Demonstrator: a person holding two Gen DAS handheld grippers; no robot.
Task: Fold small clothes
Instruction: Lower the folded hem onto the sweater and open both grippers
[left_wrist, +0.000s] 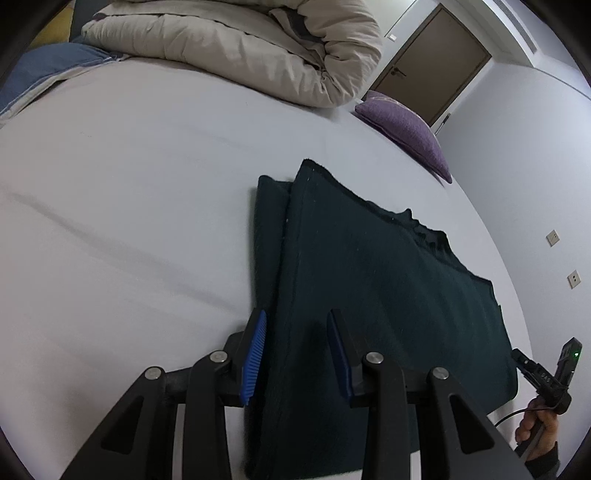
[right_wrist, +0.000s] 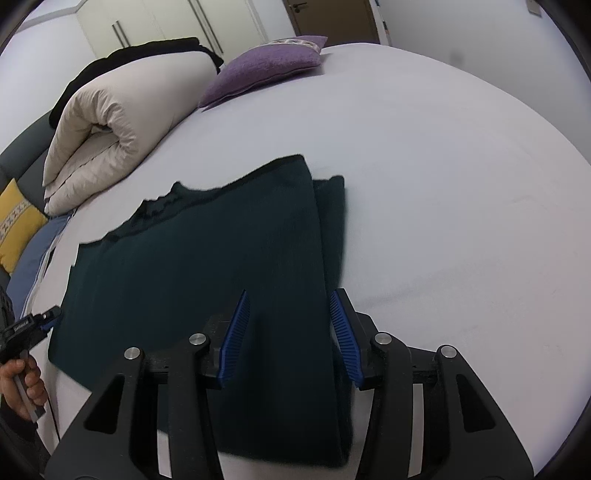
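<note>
A dark green knit garment lies flat on the pale sheet of a bed, its sides already turned in so that a narrower folded strip shows along one long edge. Taking that garment as the landmark: the left gripper stands over its near left edge, the blue ribbed pads parted with the cloth's edge lying under the gap, not pinched; no pad presses on the fabric, so its fingers stand released. The right gripper stands over the garment's near right edge in the same way (blue pads spread, the folded strip running between them without being squeezed), likewise released. Beyond the garment's far edge a rolled beige duvet sits on the sheet, with a purple cushion to one side of it at the bed's edge. Beside the duvet, further from the garment, the right wrist view shows a yellow cushion and a blue pillow. In each view the person's other hand appears just off the garment's near corner, wrapped around its gripper's handle.
</note>
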